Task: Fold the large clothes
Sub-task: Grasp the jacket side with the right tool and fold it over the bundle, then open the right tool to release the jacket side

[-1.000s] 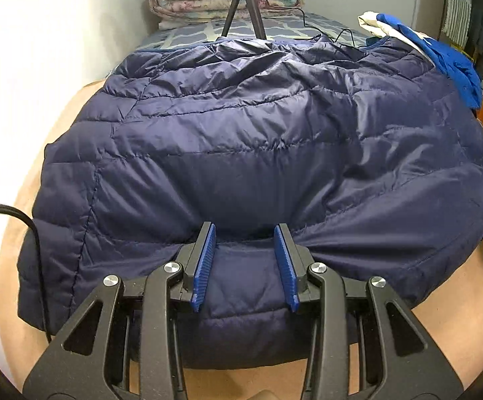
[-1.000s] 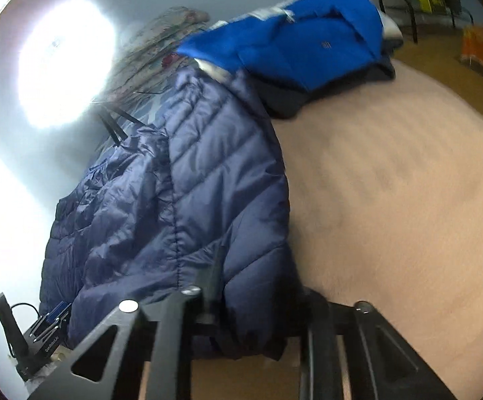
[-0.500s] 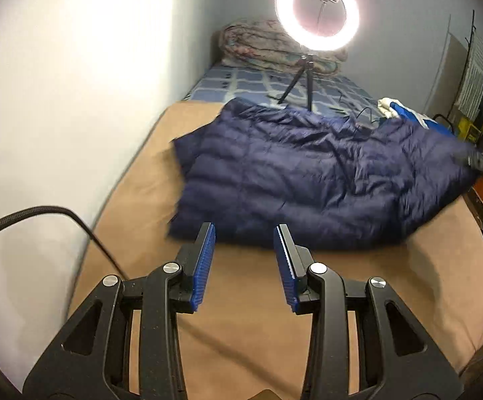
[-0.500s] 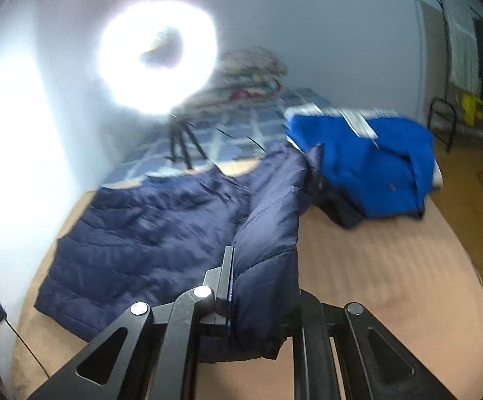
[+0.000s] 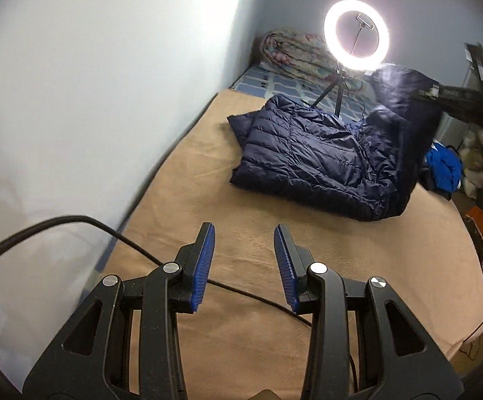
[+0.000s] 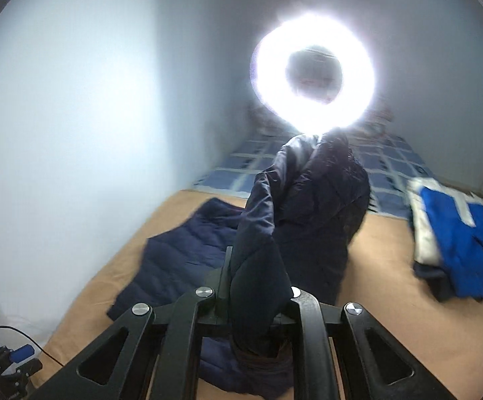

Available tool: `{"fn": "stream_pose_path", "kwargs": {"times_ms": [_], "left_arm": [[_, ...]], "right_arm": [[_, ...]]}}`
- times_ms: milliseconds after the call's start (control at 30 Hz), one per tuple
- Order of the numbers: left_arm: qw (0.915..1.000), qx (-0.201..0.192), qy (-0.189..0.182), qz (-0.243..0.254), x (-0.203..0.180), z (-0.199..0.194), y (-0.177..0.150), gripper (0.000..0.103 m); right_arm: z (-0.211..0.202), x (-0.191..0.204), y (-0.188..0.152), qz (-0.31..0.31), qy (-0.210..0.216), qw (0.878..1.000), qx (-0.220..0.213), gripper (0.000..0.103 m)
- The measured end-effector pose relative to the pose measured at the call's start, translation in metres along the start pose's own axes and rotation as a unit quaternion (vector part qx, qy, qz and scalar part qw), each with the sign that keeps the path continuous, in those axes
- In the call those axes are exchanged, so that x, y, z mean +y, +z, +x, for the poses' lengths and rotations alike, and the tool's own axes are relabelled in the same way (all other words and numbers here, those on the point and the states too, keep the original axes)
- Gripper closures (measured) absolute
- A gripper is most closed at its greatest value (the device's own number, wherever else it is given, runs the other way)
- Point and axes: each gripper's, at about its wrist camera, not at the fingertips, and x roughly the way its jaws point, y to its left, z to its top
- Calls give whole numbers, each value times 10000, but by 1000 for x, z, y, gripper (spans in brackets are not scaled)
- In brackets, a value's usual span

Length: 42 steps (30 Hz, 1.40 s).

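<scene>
While the right gripper point(image 6: 258, 300) is clamped on an edge of the navy quilted down jacket point(image 5: 311, 156), that side of the garment hangs up off the tan blanket point(image 5: 248, 233) as a tall fold; lifting one side this way looks meant to carry it over the part that lies flat, i.e. a fold in progress. Left gripper point(image 5: 245, 260): fingers spread apart, nothing between the blue ribbed pads point(image 5: 204, 260), held above bare blanket well apart from the jacket. Judgement: it is kept clear so the raised panel can swing across without snagging. Jacket position: far half of the bed, near the ring light point(image 5: 356, 35) on its tripod, flat portion toward the wall, lifted portion on the side toward the blue garment point(image 6: 458, 236). That blue garment sits at the bed's edge, separate from the work. A black cable point(image 5: 74, 223) trails across the blanket under the left gripper; possible snag risk. Which jacket part is gripped (hem or sleeve) cannot be told.
</scene>
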Motion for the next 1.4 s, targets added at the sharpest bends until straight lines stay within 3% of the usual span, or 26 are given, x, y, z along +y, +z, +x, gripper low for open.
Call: {"fn": "stream_pose_path", "kwargs": {"times_ms": [233, 467, 600, 733, 833, 867, 967, 1033, 1167, 1267, 1400], "left_arm": [[9997, -92, -58, -197, 19, -13, -7, 65], [9996, 30, 56, -291, 35, -3, -11, 65], [9994, 63, 81, -333, 42, 1, -13, 65], [9993, 114, 95, -332, 44, 5, -14, 65], [9995, 159, 69, -279, 41, 7, -12, 65], [9994, 182, 27, -293, 41, 9, -10, 65], [9995, 145, -120, -243, 31, 17, 2, 65], [9998, 85, -157, -134, 22, 22, 13, 65], [9995, -19, -312, 46, -1, 46, 45, 65], [9990, -95, -406, 137, -19, 75, 76, 65], [9992, -55, -304, 257, -40, 122, 109, 65]], "right_arm": [[79, 81, -7, -131, 577, 9975, 375, 95], [158, 161, -59, -572, 965, 9874, 1112, 99], [182, 181, -81, -787, 1085, 9817, 1350, 99], [205, 184, -92, -662, 1504, 9705, 1761, 99], [192, 171, -91, -423, 2197, 9572, 1837, 80], [183, 163, -86, -296, 2439, 9518, 1835, 69], [146, 132, -69, -240, 2646, 9531, 1452, 67], [122, 114, -59, -349, 2432, 9626, 1143, 67], [99, 57, -53, -469, 1361, 9860, 847, 67], [109, 8, -57, -125, 1067, 9891, 1005, 67], [121, -28, -68, 197, 906, 9905, 1015, 66]]}}
